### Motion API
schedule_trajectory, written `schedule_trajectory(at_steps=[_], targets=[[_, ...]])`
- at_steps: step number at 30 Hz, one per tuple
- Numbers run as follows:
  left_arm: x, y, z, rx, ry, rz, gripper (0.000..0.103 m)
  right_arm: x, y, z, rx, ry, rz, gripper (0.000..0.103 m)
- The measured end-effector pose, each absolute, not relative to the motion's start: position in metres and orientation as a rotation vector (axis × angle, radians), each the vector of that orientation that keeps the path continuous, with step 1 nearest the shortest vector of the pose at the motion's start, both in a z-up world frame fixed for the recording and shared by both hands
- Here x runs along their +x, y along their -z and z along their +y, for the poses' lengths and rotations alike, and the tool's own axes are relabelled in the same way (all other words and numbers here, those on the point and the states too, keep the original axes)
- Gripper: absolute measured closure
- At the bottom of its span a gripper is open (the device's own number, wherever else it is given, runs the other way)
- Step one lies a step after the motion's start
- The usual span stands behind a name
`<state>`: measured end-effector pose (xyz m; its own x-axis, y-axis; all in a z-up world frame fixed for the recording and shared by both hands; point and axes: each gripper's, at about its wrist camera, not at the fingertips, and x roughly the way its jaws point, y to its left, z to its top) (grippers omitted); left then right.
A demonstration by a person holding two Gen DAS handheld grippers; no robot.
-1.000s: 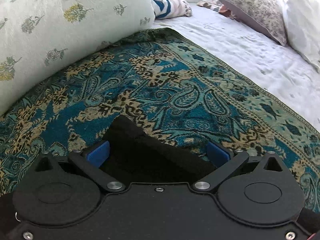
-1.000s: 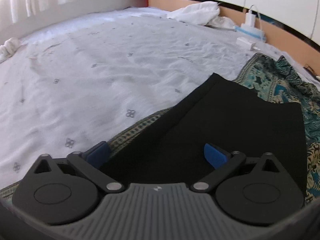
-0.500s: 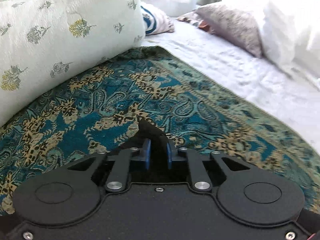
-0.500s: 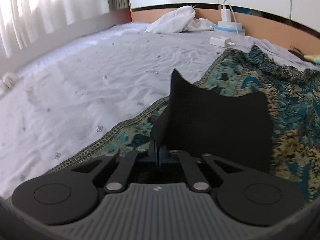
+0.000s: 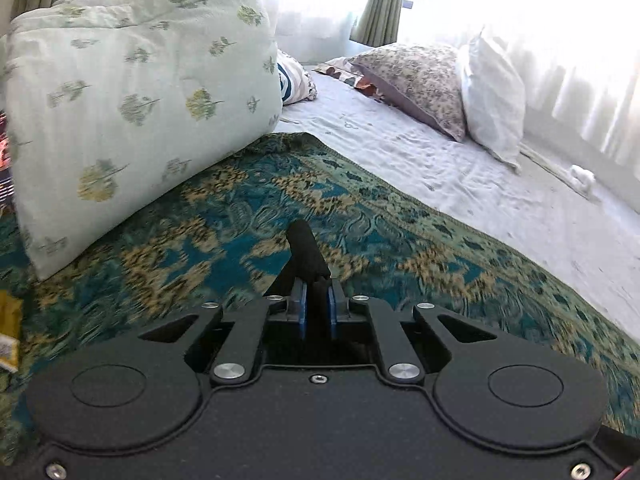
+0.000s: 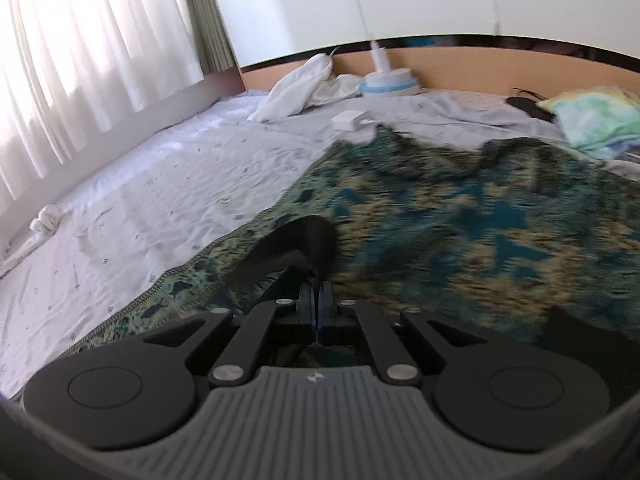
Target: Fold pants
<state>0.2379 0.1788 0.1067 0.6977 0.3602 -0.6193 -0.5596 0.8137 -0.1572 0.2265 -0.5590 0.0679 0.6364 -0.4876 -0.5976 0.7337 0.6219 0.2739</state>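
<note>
Above the patterned throw point(image 5: 400, 236) by its bedsheet-side edge: left gripper point(image 5: 316, 306) and right gripper point(image 6: 317, 304) each clamped on the black pants point(image 5: 306, 252), lifted.

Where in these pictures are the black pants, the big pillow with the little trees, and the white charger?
black pants point(image 5: 304, 248): left wrist view, bunched tip above the pads.
big pillow point(image 5: 132, 100): left wrist view, middle of its face.
white charger point(image 6: 349, 119): right wrist view, its top.

Both wrist cameras are sitting low and close over the patterned blanket point(image 5: 224, 216), the shared ground point(image 6: 460, 220). The left one is facing the pillows point(image 5: 132, 92), the right one the wooden board point(image 6: 480, 68).
</note>
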Motion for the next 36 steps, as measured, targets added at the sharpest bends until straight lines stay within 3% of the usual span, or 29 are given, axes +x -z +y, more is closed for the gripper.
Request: schedule_trajectory(at_steps=[13,23,36], targets=[[0.113,-0.077,0.190,-0.354,-0.484,0.652,0.094,0.060,-0.050,-0.568,0.586,0.732,0.508,0.100],[0.058,-0.079,0.192,-0.339,-0.434,0.636,0.094,0.000,-0.059,-0.566,0.555,0.732,0.469,0.100],[0.043,-0.046,0.195,-0.284,-0.453,0.707,0.093,-0.042,-0.015,-0.566,0.577,0.753,0.558,0.099]])
